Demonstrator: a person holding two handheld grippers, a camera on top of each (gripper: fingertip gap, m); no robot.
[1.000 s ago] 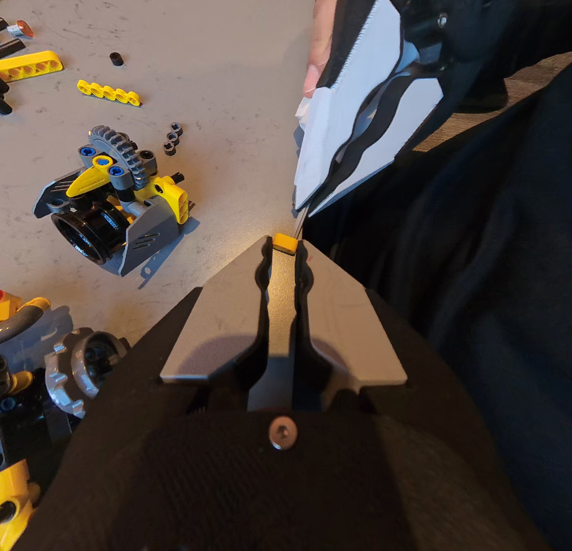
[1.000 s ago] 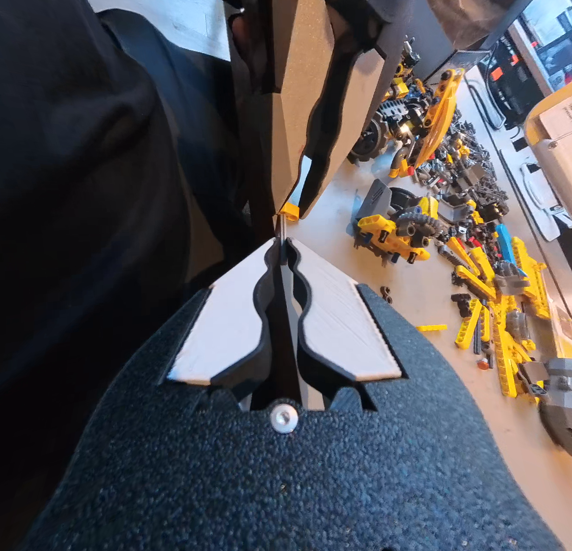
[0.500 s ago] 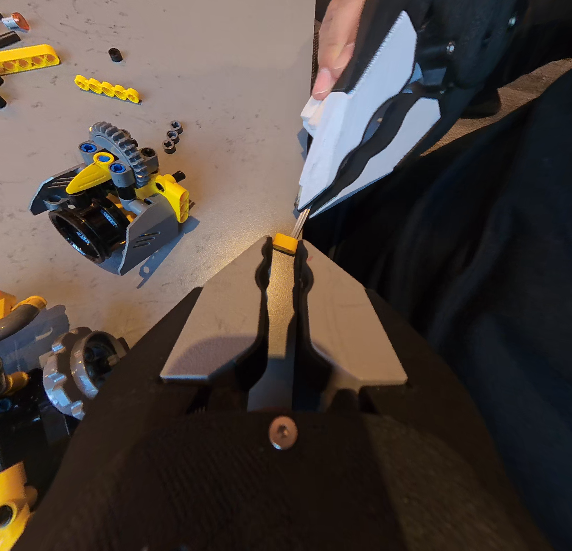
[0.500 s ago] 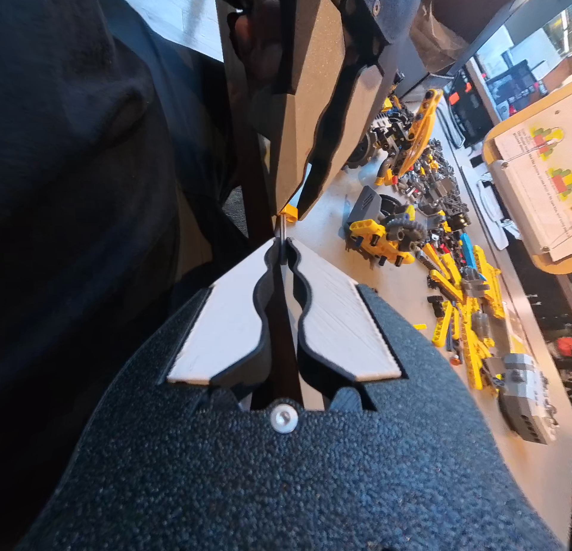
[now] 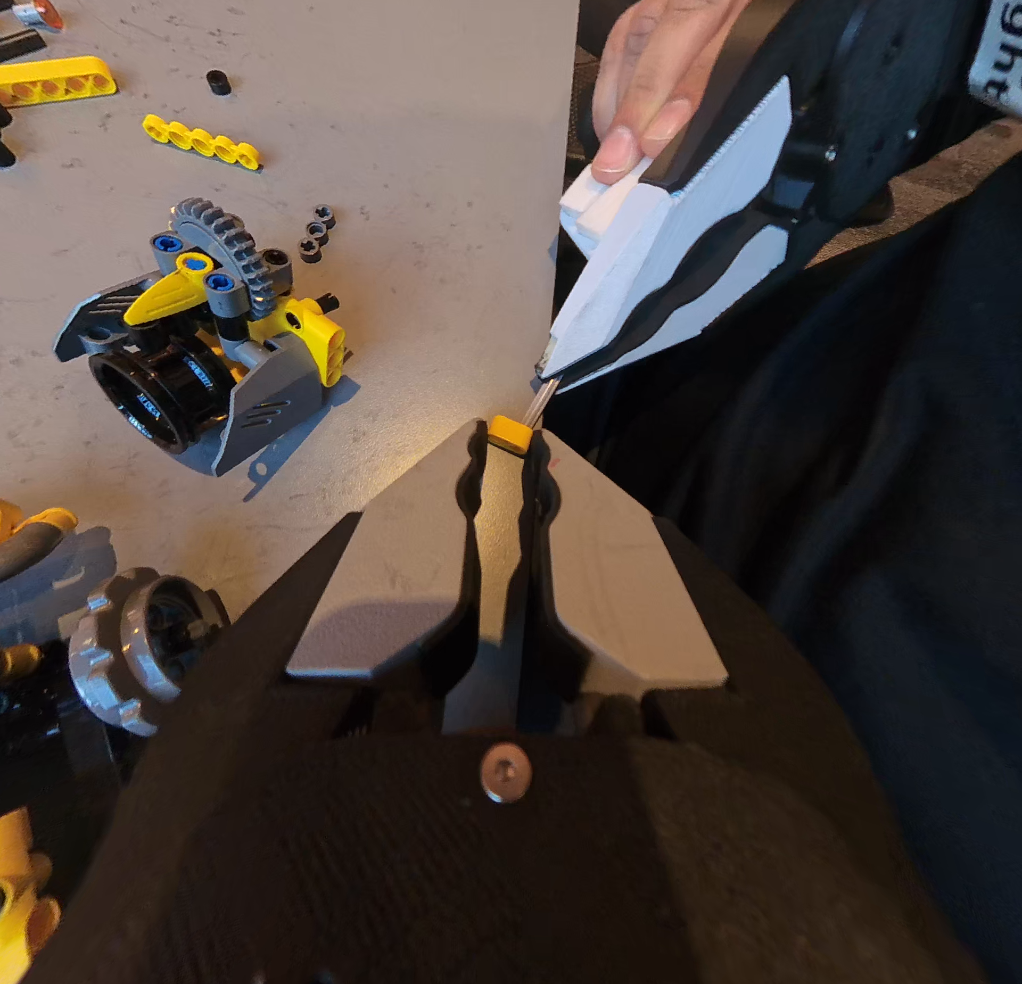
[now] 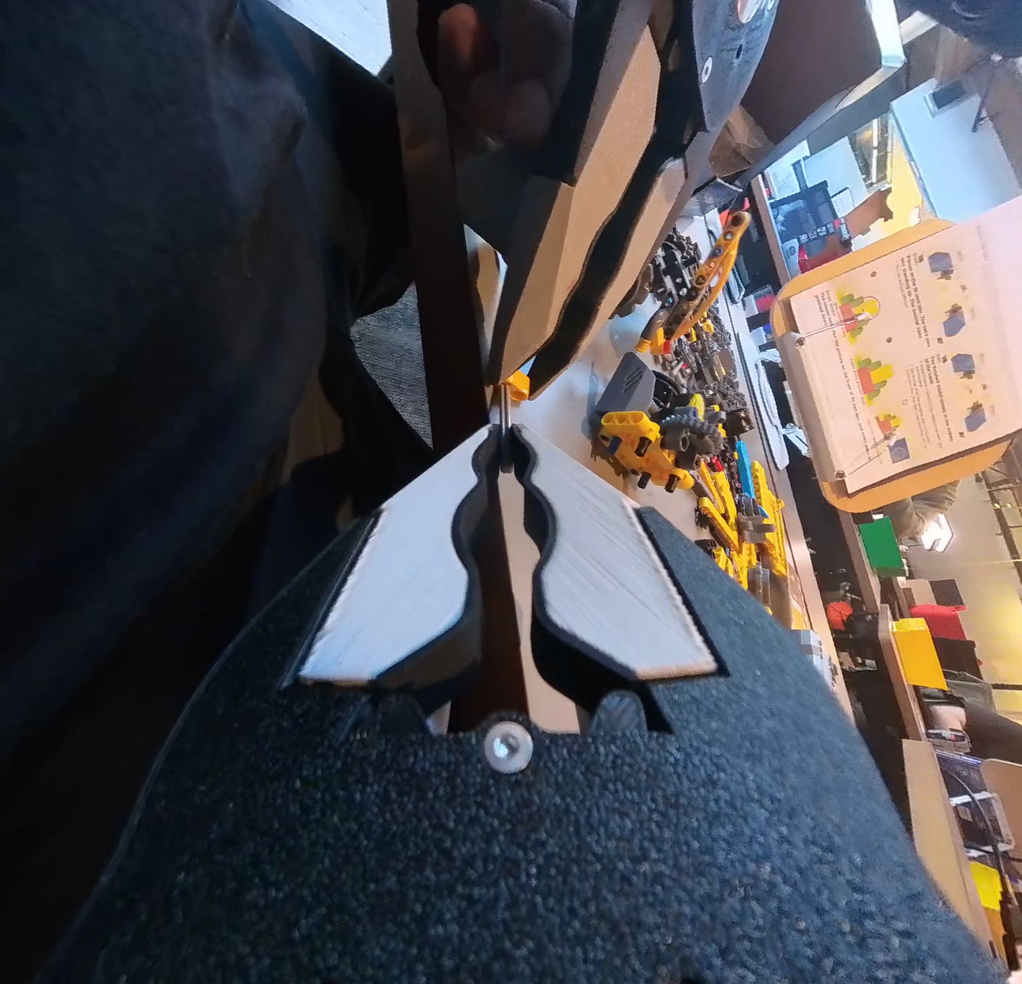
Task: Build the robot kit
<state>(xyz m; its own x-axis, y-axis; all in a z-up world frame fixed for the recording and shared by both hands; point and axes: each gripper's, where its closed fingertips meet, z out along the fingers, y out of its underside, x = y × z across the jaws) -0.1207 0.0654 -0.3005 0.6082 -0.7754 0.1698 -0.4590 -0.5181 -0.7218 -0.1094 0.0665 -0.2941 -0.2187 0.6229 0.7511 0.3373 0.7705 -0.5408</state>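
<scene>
Grippers at the near table edge, seen from both of my wrist cameras. My left gripper point(image 5: 509, 442) has its grey fingers pressed onto a small yellow bush point(image 5: 510, 434), which sits right at the fingertips. My right gripper point(image 6: 502, 449) has its white fingers pinched onto a thin grey axle point(image 6: 505, 410); the left wrist view shows the same axle point(image 5: 539, 407) running from the white tips down to the bush, one end at or inside it, though I cannot tell how deep. Both parts are held in the air just off the edge of the pale grey table point(image 5: 387, 100), over dark clothing point(image 5: 829, 515). A hand point(image 5: 658, 67) grips the right tool's body. On the table, left of my grippers and apart from them, lies a grey, black and yellow gear assembly point(image 5: 210, 327); just beyond it sit three small dark bushes point(image 5: 316, 233), a short yellow beam point(image 5: 202, 142) and a longer yellow beam point(image 5: 55, 81). A grey toothed wheel point(image 5: 133, 659) lies near the left tool's body. The right wrist view shows an open instruction booklet point(image 6: 907, 349) farther off.
</scene>
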